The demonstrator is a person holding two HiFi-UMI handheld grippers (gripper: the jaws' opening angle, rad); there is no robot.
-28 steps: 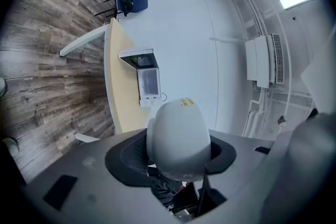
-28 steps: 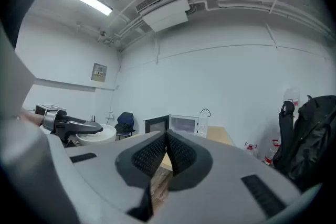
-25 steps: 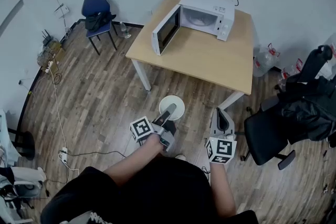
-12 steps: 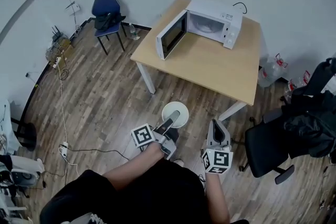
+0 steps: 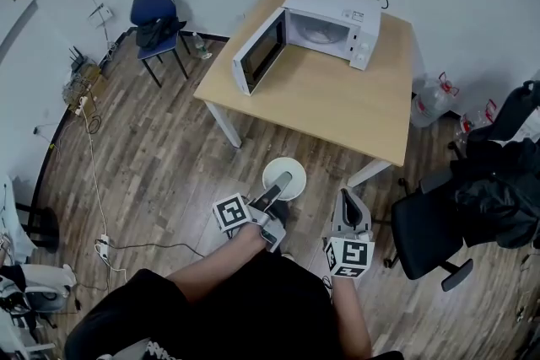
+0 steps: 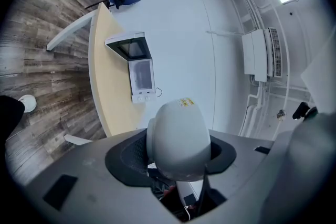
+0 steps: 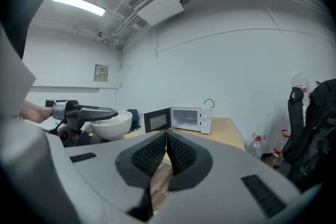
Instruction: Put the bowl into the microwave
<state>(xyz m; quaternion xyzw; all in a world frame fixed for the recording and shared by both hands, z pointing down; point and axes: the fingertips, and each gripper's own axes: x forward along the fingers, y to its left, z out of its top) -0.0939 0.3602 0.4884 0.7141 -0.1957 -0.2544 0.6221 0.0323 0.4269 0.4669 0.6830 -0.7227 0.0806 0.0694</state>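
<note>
Rim pinch: left gripper clamped on glossy white round bowl — stiff, slick, prob. breakable; right gripper jaws together, empty.

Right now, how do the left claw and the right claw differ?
The left claw is clamped on the rim of the white bowl; the right claw is shut on nothing. The left claw is rolled onto its side, one jaw over the bowl's rim, while the right claw is held level. Both are grey and face the open microwave.
</note>
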